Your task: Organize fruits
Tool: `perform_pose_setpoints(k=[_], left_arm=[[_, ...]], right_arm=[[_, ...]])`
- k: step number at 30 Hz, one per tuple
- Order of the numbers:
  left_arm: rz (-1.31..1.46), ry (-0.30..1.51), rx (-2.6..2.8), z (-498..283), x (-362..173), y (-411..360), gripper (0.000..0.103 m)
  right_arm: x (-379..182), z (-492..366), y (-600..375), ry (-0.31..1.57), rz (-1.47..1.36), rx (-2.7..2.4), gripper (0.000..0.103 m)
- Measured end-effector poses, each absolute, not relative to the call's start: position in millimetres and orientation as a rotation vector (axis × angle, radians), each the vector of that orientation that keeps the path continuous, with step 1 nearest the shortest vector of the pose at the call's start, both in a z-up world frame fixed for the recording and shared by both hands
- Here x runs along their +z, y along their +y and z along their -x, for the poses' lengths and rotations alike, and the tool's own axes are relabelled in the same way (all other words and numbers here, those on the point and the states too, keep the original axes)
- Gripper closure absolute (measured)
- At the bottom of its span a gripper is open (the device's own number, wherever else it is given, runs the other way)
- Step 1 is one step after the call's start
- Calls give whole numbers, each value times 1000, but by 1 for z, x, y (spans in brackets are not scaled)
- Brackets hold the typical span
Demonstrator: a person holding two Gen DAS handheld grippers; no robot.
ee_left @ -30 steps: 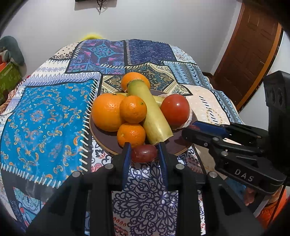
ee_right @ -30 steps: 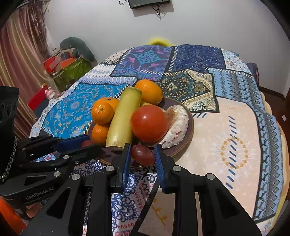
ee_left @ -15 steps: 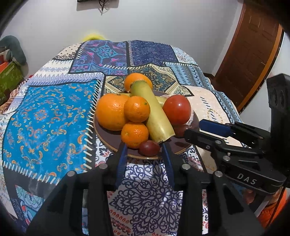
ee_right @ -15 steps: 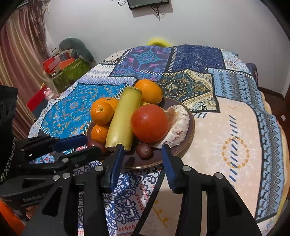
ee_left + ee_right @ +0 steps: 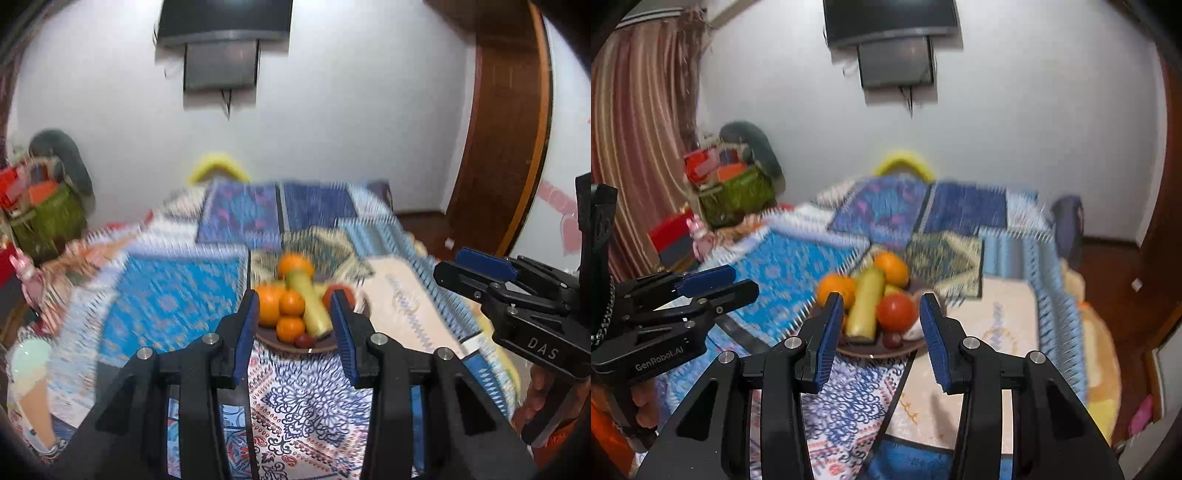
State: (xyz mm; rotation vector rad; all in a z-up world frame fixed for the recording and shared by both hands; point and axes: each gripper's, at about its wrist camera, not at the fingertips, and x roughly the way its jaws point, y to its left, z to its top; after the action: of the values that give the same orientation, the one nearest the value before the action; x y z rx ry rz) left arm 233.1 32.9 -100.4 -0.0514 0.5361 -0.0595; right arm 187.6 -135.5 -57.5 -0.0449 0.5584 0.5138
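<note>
— How did we have the jaws?

— Wide apart on both, holding nothing. Our left gripper [image 5: 295,321] and right gripper [image 5: 881,323] hung clear of the plate [image 5: 280,341].

— And the fruit?

— Heaped on that plate: oranges [image 5: 291,302], a long yellow-green fruit [image 5: 866,308], a red one [image 5: 896,313], and two small dark fruits [image 5: 303,340] at the near rim, all on the patterned cloth [image 5: 173,291]. The views were blurred.

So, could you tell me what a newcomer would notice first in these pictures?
Probably the brown plate heaped with oranges, a long yellow-green fruit and a red tomato, sitting mid-table on the bright patchwork cloth. Next, the open left gripper and right gripper, both empty, framing the plate. A dark screen hangs on the far wall.
</note>
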Motion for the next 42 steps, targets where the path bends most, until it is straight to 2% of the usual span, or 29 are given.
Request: perform_pose_setpoints(k=[9, 12, 14, 16, 20, 21, 24, 26, 28, 30, 42], left_arm=[[2, 282, -49, -132, -16, 22, 63], [3, 228, -61, -106, 1, 19, 57], [2, 197, -60, -91, 8, 19, 50], [3, 180, -56, -81, 12, 18, 41], [12, 157, -45, -64, 18, 21, 28], [14, 151, -40, -61, 18, 21, 23], [28, 143, -31, -59, 18, 23, 14], [33, 138, -25, -56, 18, 22, 10], [36, 132, -15, -53, 18, 23, 7], [37, 127, -8, -50, 18, 24, 3], [32, 126, 4, -43, 14, 22, 0]], right_arm=[[26, -96, -154, 312, 16, 484, 64], [43, -71, -160, 253, -10, 484, 61], [49, -59, -163, 226, -26, 485, 56], [54, -45, -165, 194, -33, 472, 46], [56, -29, -164, 165, -32, 461, 37], [56, -26, -163, 157, -31, 453, 31], [54, -23, -161, 127, -29, 417, 17], [55, -20, -161, 113, -28, 400, 14], [55, -18, -162, 107, -28, 388, 5], [54, -17, -162, 98, -35, 373, 1], [49, 0, -167, 86, -34, 343, 0]])
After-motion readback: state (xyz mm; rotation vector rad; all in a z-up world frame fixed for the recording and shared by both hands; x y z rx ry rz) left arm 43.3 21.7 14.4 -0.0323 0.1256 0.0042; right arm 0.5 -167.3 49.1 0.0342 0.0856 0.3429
